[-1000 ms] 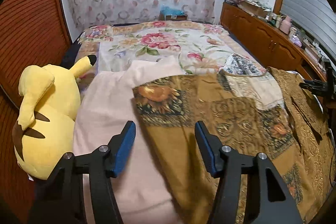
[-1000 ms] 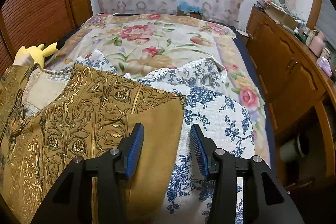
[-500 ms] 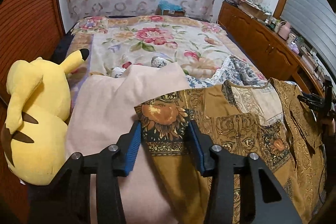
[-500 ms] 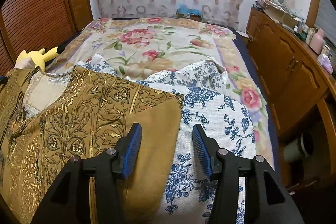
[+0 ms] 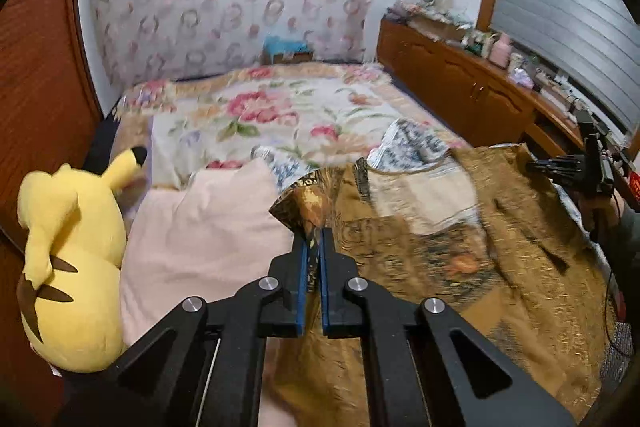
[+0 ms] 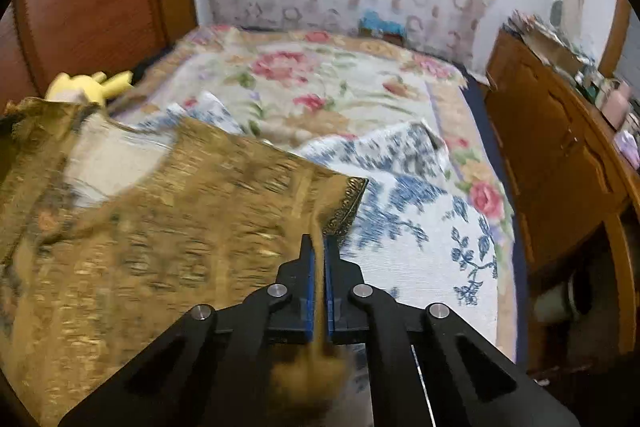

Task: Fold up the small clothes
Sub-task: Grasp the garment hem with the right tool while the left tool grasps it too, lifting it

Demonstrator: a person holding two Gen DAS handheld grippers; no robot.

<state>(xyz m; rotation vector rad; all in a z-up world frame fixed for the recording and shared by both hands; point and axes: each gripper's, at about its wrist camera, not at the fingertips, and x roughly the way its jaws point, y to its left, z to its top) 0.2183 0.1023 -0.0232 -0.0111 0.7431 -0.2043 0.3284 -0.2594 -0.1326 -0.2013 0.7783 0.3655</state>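
Left gripper (image 5: pixel 314 239) had just clamped the gold garment (image 5: pixel 440 259) at its ten-o'clock corner, right gripper (image 6: pixel 319 247) at two o'clock — both pinching cloth, likely to fold it over. Beyond — pink cloth (image 5: pixel 208 227), plush toy (image 5: pixel 68 251), the bed (image 5: pixel 280 115).

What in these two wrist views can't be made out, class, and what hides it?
- Gold patterned garment: its print, motion-blurred in both views.
- Its near hem: hidden behind the left gripper and the right gripper.
- Items on the wooden cabinet: too small.
- Blue floral cloth: partly covered by the garment.
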